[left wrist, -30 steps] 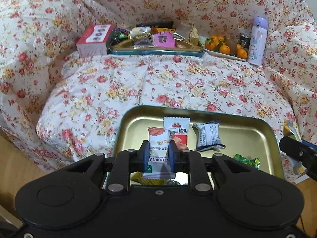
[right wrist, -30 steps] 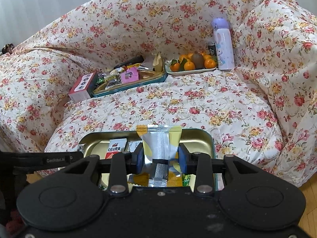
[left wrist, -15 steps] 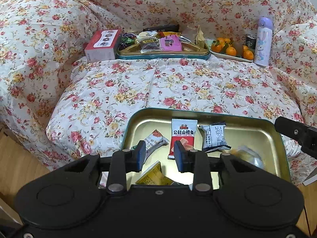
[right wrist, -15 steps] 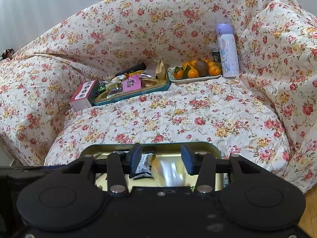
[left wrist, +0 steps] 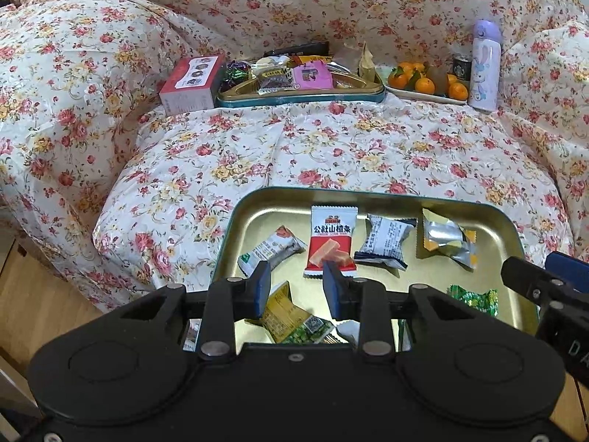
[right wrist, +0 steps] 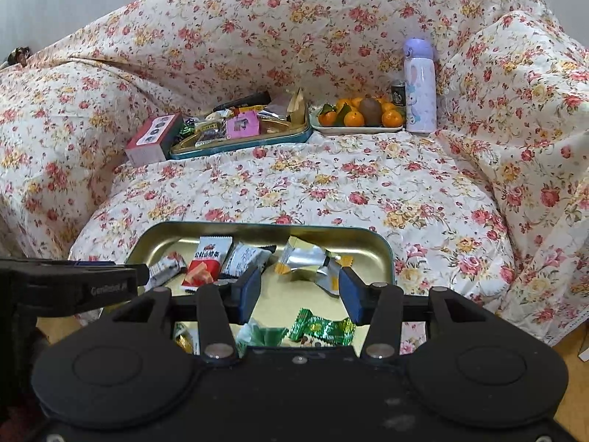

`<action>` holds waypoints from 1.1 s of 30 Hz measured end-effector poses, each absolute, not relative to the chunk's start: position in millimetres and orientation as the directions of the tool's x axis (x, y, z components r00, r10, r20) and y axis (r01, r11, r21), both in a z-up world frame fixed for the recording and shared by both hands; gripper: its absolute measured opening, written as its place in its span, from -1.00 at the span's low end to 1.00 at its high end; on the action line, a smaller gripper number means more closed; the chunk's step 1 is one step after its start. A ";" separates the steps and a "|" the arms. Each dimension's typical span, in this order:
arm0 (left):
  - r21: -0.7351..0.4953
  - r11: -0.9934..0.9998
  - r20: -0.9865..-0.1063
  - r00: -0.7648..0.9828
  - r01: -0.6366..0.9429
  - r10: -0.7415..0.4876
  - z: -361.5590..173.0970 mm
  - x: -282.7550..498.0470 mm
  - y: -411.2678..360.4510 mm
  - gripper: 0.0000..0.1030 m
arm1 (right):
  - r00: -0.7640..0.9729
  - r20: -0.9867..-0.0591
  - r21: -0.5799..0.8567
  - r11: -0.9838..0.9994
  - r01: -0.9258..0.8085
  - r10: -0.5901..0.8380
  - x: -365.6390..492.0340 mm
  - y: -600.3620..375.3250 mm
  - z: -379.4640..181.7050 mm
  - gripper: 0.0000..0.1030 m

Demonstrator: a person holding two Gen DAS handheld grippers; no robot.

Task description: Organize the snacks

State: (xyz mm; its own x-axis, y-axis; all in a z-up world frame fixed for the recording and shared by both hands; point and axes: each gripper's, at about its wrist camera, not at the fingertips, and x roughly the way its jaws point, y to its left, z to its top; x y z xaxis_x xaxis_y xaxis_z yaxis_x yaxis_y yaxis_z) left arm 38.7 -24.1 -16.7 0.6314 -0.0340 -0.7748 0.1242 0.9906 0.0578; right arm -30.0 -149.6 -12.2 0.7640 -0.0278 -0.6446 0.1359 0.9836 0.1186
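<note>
Snacks (left wrist: 333, 239) now in tray (left wrist: 257, 202) | both tools released, empty

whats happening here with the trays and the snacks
A person is sorting snacks with two handheld tongs over a near tray on a floral-covered sofa. Both the left tongs and the right tongs are open and empty above it. In the tray lie a red packet, a silver-yellow packet, a green candy and a few others. A far tray at the back holds more snacks, next to a fruit plate and a bottle.
</note>
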 end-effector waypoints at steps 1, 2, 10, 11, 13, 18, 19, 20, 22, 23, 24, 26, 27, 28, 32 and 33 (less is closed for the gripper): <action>0.063 0.990 -0.774 0.633 0.125 -0.030 -16.9 37.3 -25.0 -0.19 | 0.765 -0.644 0.118 0.984 0.137 -0.029 -31.5 -149.3 -12.4 -0.03; 0.071 0.990 -0.772 0.636 0.123 -0.024 -17.2 35.9 -25.7 -0.19 | 0.765 -0.643 0.118 0.983 0.138 -0.030 -31.7 -149.0 -12.1 -0.03; 0.066 0.991 -0.780 0.626 0.117 -0.022 -18.3 31.6 -24.8 -0.19 | 0.754 -0.656 0.132 0.979 0.158 -0.033 -33.5 -149.9 -16.1 -0.03; 0.067 0.991 -0.780 0.625 0.114 -0.020 -18.4 31.7 -24.6 -0.19 | 0.751 -0.659 0.132 0.978 0.160 -0.034 -33.0 -149.8 -16.8 -0.03; 0.064 0.992 -0.784 0.621 0.109 -0.018 -18.5 32.0 -23.6 -0.19 | 0.747 -0.664 0.134 0.977 0.164 -0.034 -32.6 -150.4 -18.2 -0.03; 0.059 0.993 -0.790 0.612 0.103 -0.017 -19.4 32.2 -22.6 -0.19 | 0.743 -0.669 0.136 0.976 0.168 -0.035 -32.2 -150.7 -18.9 -0.02; 0.059 0.993 -0.792 0.611 0.103 -0.017 -19.6 32.3 -22.9 -0.18 | 0.742 -0.670 0.136 0.976 0.169 -0.035 -32.0 -150.7 -19.2 -0.02; 0.058 0.993 -0.793 0.609 0.104 -0.017 -19.8 32.4 -23.2 -0.18 | 0.741 -0.671 0.136 0.976 0.170 -0.035 -31.9 -150.4 -19.5 -0.02; 0.056 0.993 -0.797 0.604 0.105 -0.019 -20.1 32.8 -23.1 -0.18 | 0.738 -0.674 0.138 0.976 0.170 -0.034 -31.5 -150.3 -20.1 -0.02; 0.055 0.993 -0.798 0.602 0.105 -0.020 -20.3 32.8 -22.9 -0.18 | 0.738 -0.674 0.138 0.976 0.170 -0.033 -31.6 -150.4 -20.3 -0.02; 0.054 0.993 -0.799 0.601 0.104 -0.020 -20.4 32.6 -22.6 -0.18 | 0.738 -0.674 0.139 0.976 0.170 -0.033 -31.7 -150.0 -20.4 -0.02; 0.053 0.993 -0.800 0.600 0.104 -0.020 -20.4 32.5 -22.2 -0.18 | 0.738 -0.674 0.138 0.976 0.170 -0.033 -31.6 -149.9 -20.5 -0.02; 0.053 0.993 -0.800 0.600 0.104 -0.020 -20.4 32.6 -22.2 -0.18 | 0.737 -0.675 0.138 0.976 0.170 -0.033 -31.7 -149.8 -20.6 -0.02; 0.054 0.993 -0.800 0.600 0.104 -0.020 -20.4 32.6 -22.2 -0.18 | 0.737 -0.675 0.139 0.976 0.170 -0.032 -31.7 -149.7 -20.6 -0.02; 0.049 0.993 -0.801 0.598 0.103 -0.022 -20.7 32.3 -22.2 -0.18 | 0.734 -0.678 0.140 0.976 0.168 -0.029 -31.3 -148.9 -21.7 -0.02; 0.049 0.993 -0.802 0.597 0.103 -0.023 -20.8 32.1 -22.0 -0.18 | 0.734 -0.679 0.140 0.976 0.167 -0.028 -31.2 -148.6 -21.9 -0.02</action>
